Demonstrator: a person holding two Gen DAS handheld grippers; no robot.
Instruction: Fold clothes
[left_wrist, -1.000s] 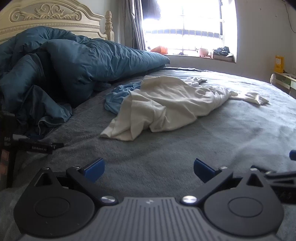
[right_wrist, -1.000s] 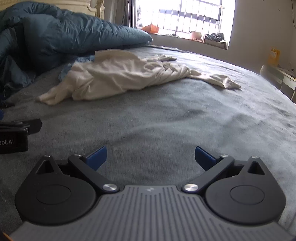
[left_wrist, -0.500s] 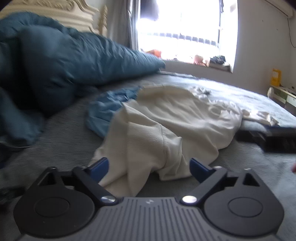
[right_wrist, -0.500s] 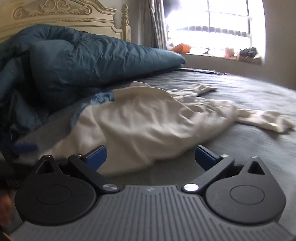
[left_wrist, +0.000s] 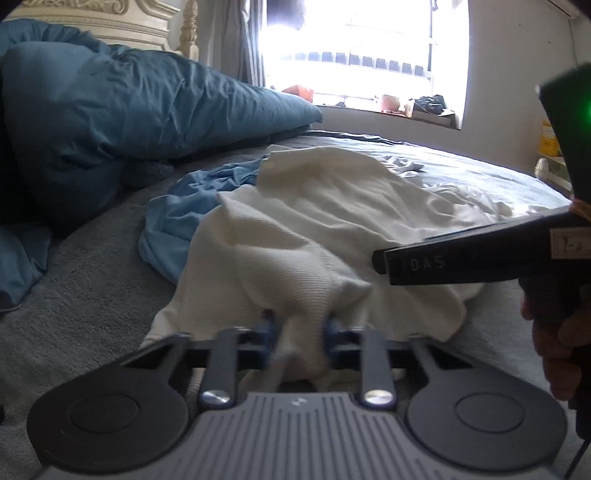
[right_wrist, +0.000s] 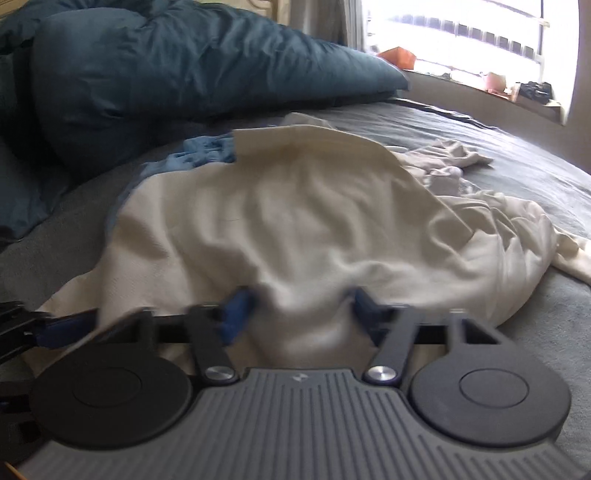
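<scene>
A crumpled cream-white garment (left_wrist: 332, 229) lies on the grey bed (left_wrist: 92, 295), partly over a light-blue garment (left_wrist: 184, 214). My left gripper (left_wrist: 300, 332) has its blue fingers closed in on a bunch of the white garment's near edge. My right gripper (right_wrist: 299, 306) is partly closed around a fold of the same white garment (right_wrist: 295, 206), with cloth bulging between its fingers. The right gripper's body also shows at the right of the left wrist view (left_wrist: 480, 254), above the cloth.
A bulky dark teal duvet (left_wrist: 110, 122) is piled at the left against a cream headboard (left_wrist: 110, 14). A bright window with a cluttered sill (left_wrist: 406, 103) is behind. The light-blue garment also shows in the right wrist view (right_wrist: 199, 155).
Both grippers moved forward to the white garment's near edge, and their fingers closed from wide open onto the cloth.
</scene>
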